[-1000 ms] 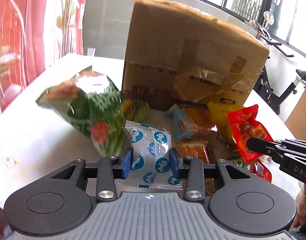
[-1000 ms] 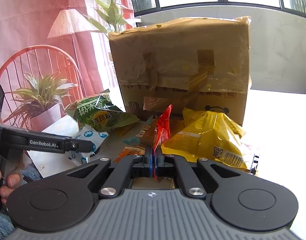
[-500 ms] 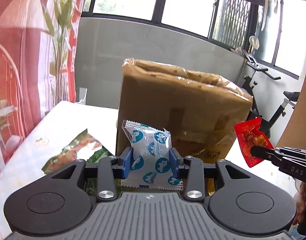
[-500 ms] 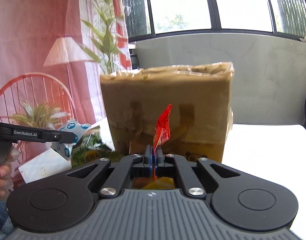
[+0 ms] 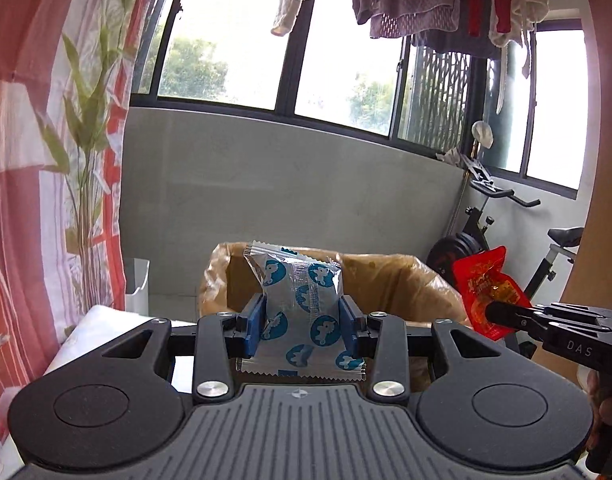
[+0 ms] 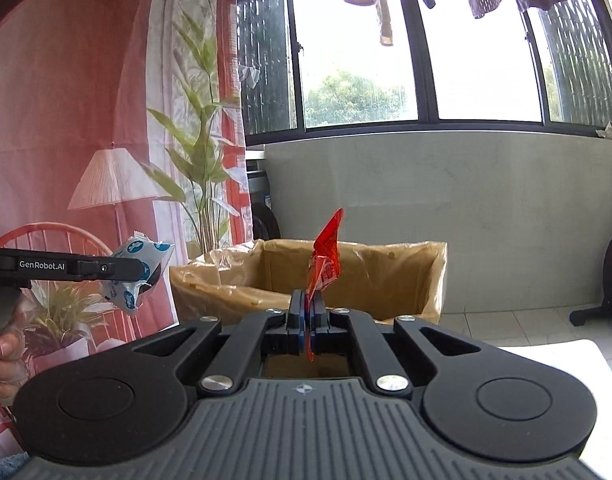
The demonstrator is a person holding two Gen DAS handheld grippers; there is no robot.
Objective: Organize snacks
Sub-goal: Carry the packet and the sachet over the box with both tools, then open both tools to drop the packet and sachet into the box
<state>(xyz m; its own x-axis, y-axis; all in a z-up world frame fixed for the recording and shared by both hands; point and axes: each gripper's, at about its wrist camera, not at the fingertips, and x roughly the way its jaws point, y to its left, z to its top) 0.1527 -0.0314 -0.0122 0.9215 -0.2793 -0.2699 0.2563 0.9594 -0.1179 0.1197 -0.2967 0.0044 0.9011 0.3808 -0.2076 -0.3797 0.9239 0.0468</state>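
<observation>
My left gripper (image 5: 302, 322) is shut on a white snack packet with blue round prints (image 5: 302, 304), held upright in the air just before the open top of a tape-wrapped cardboard box (image 5: 390, 280). My right gripper (image 6: 307, 314) is shut on the edge of a thin red snack sachet (image 6: 326, 258), also raised in front of the box (image 6: 386, 276). Each gripper shows in the other's view: the right gripper (image 5: 502, 314) with the red sachet (image 5: 486, 288) at the right, the left gripper (image 6: 136, 268) with the blue-print packet (image 6: 136, 276) at the left. The box's inside looks bare where visible.
A white table (image 5: 102, 320) edge shows low at the left, and its surface (image 6: 546, 356) at the right. A grey wall and windows stand behind the box. An exercise bike (image 5: 506, 236) stands at the right, a plant (image 6: 202, 184) and a red chair (image 6: 58, 236) at the left.
Both grippers have risen with their packets from the snack pile on the table to the level of the box's open top. The pile has dropped out of sight.
</observation>
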